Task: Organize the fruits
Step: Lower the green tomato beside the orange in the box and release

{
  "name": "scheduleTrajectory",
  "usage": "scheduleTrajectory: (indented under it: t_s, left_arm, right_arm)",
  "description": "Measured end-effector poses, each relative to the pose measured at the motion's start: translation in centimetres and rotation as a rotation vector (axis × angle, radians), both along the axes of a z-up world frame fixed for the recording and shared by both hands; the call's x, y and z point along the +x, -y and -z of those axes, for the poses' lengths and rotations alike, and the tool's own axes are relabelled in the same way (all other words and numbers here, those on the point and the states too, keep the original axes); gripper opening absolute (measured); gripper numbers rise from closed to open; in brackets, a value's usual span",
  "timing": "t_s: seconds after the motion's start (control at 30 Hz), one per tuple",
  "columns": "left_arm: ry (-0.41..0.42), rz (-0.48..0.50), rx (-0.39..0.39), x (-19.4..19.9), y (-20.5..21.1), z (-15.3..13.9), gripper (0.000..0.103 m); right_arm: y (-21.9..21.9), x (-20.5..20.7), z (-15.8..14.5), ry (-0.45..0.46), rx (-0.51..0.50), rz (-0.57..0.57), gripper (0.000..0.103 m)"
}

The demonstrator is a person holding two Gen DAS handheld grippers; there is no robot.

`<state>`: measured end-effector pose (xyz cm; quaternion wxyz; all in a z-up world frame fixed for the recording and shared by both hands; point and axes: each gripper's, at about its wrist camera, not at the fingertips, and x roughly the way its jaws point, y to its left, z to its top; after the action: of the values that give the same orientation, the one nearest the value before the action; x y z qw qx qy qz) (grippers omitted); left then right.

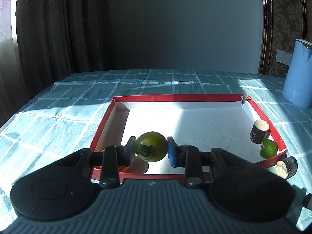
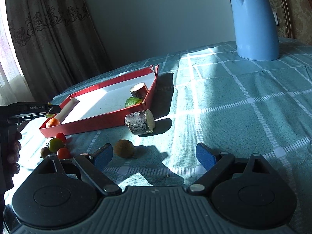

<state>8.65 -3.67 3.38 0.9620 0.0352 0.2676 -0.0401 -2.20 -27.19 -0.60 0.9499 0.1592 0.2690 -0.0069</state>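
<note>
My left gripper (image 1: 151,149) is shut on a green tomato (image 1: 151,146) and holds it just above the near left corner of the red tray (image 1: 175,98), over an orange fruit (image 1: 123,168) half hidden under the fingers. The tray (image 2: 93,121) also holds a sugarcane piece (image 1: 260,134) and a green lime wedge (image 1: 268,147) at its right wall. My right gripper (image 2: 154,156) is open and empty above the tablecloth. A brown round fruit (image 2: 124,148) lies by its left finger. Several small tomatoes (image 2: 56,144) lie left of it, outside the tray.
A second sugarcane piece (image 2: 140,122) lies on the cloth against the tray's near right corner; it also shows in the left wrist view (image 1: 286,167). A blue kettle (image 2: 254,19) stands at the far right. Curtains hang at the left behind the table.
</note>
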Motion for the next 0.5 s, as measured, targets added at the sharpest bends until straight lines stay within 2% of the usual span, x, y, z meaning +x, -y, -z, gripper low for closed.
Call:
scheduleTrajectory:
  t_s: [0.23,0.5]
  left_arm:
    - [-0.078,-0.011,0.017,1.9,0.3,2.6,0.03]
    - [-0.053,-0.021,0.041,1.4,0.2,2.9,0.032]
  right_arm:
    - [0.0,0.0,0.0,0.002,0.005,-0.001,0.093]
    - [0.0,0.1,0.0,0.0,0.006,-0.002,0.094]
